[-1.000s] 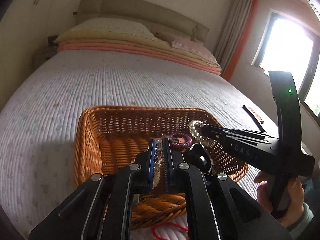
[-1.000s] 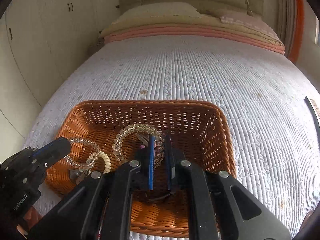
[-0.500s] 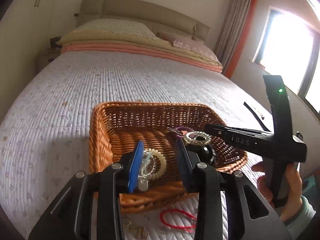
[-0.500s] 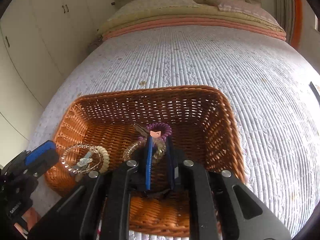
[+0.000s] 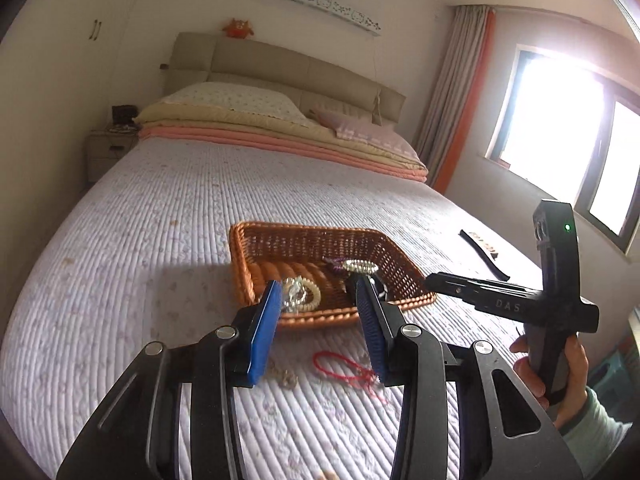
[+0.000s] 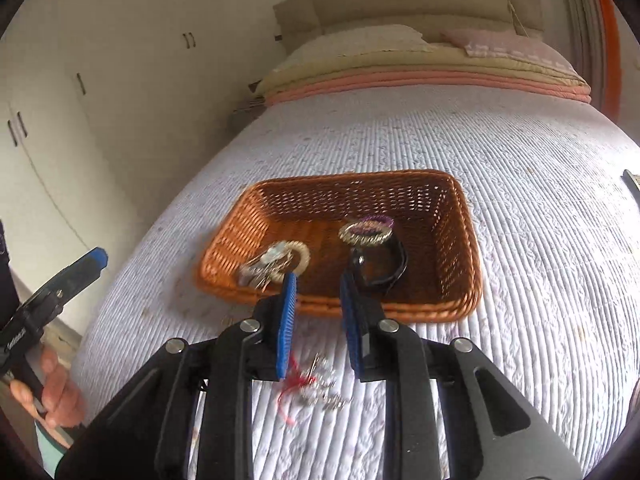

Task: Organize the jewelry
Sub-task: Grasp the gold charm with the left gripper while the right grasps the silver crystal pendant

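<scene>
A brown wicker basket (image 5: pixel 320 236) (image 6: pixel 440 192) sits on the bed. It holds a cream coil bracelet with clear beads (image 5: pixel 302 295) (image 6: pixel 294 254), a clear bead bracelet (image 5: pixel 360 266) (image 6: pixel 366 233) over a purple ring, and a black item (image 6: pixel 382 260). My left gripper (image 5: pixel 318 294) is open and empty, raised in front of the basket. My right gripper (image 6: pixel 318 284) is open and empty, also pulled back above the basket's near rim. A red cord (image 5: pixel 344 366) (image 6: pixel 292 384) and small metal jewelry (image 6: pixel 320 384) lie on the quilt before the basket.
The bed has a white quilted cover (image 5: pixel 140 260). Pillows and folded blankets (image 5: pixel 260 124) lie at the head. A black strap (image 5: pixel 484 254) lies on the right of the bed. A window (image 5: pixel 560 128) is at right, wardrobes (image 6: pixel 60 100) at left.
Both grippers opened, dropped their bead bracelets into the basket, then pulled up and back from it. The left one opened first, the right one after.
</scene>
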`<state>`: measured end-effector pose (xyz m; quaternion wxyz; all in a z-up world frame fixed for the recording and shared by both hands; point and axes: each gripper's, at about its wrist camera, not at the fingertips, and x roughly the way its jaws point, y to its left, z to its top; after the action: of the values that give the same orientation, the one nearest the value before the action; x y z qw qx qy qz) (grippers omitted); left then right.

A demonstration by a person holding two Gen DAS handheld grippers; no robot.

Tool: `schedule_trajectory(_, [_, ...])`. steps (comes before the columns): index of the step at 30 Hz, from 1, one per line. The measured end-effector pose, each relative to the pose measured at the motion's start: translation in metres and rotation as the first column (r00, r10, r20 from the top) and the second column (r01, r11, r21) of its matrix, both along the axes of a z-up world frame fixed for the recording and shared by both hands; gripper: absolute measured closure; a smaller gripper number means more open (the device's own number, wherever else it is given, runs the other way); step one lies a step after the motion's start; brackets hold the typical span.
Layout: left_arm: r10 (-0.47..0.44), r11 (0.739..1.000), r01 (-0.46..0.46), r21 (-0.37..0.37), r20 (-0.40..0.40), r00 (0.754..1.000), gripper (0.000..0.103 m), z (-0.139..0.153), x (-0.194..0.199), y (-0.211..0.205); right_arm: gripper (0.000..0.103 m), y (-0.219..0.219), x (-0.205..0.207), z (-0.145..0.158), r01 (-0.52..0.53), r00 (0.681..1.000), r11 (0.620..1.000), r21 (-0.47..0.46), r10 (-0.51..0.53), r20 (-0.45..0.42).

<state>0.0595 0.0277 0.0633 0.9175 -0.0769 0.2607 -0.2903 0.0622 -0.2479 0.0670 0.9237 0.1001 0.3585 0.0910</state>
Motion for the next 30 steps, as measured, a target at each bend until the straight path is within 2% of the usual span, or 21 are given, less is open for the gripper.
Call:
schedule_trajectory(5, [0.004,0.999,-0.006,-0.032,-0.05,0.999,0.065,-0.023,-0.012,0.014,0.079,0.008,-0.022,-0.014,-0.016,1.0,1.0,-0.02,0.016,0.001])
schedule_trajectory(7, [0.002,0.999,-0.005,-0.04,-0.085,0.996,0.065,-0.034,-0.013,0.016,0.07,0.008,-0.024,-0.027,-0.024,0.999,1.0,-0.02,0.024,-0.022])
schedule_trajectory(8, [0.004,0.999,-0.008,-0.038,-0.101,0.995,0.065,-0.04,-0.011,0.016,0.062,0.007,-0.025,-0.034,-0.024,0.999,1.0,-0.016,0.023,-0.034])
schedule_trajectory(11, [0.012,1.0,-0.014,-0.014,-0.156,0.988,0.061,-0.059,-0.006,0.013,0.06,0.007,-0.026,-0.057,-0.027,0.997,0.999,-0.019,0.025,-0.072])
schedule_trajectory(14, [0.025,0.999,-0.018,0.032,-0.212,0.977,0.061,-0.077,0.003,0.005,0.06,0.016,-0.024,-0.076,-0.055,0.994,0.995,-0.079,0.047,-0.1])
schedule_trajectory(16, [0.038,0.997,-0.02,0.073,-0.251,0.967,0.061,-0.089,0.009,-0.002,0.063,0.023,-0.024,-0.086,-0.072,0.993,0.99,-0.122,0.059,-0.104])
schedule_trajectory(19, [0.048,0.99,-0.005,0.141,-0.303,0.952,0.062,-0.106,0.016,-0.015,0.072,0.031,-0.019,-0.097,-0.08,0.991,0.978,-0.191,0.057,-0.124])
schedule_trajectory(24, [0.019,0.99,0.029,0.136,-0.344,0.939,0.062,-0.118,0.027,-0.032,0.081,0.037,-0.011,-0.104,-0.097,0.988,0.971,-0.218,0.068,-0.136])
schedule_trajectory(28, [0.068,0.987,-0.011,0.16,-0.353,0.933,0.062,-0.119,0.043,-0.045,0.085,0.039,-0.008,-0.107,-0.101,0.987,0.967,-0.236,0.068,-0.143])
schedule_trajectory(30, [0.104,0.982,-0.042,0.182,-0.35,0.931,0.062,-0.121,0.051,-0.05,0.094,0.037,-0.009,-0.107,-0.09,0.988,0.969,-0.232,0.056,-0.147])
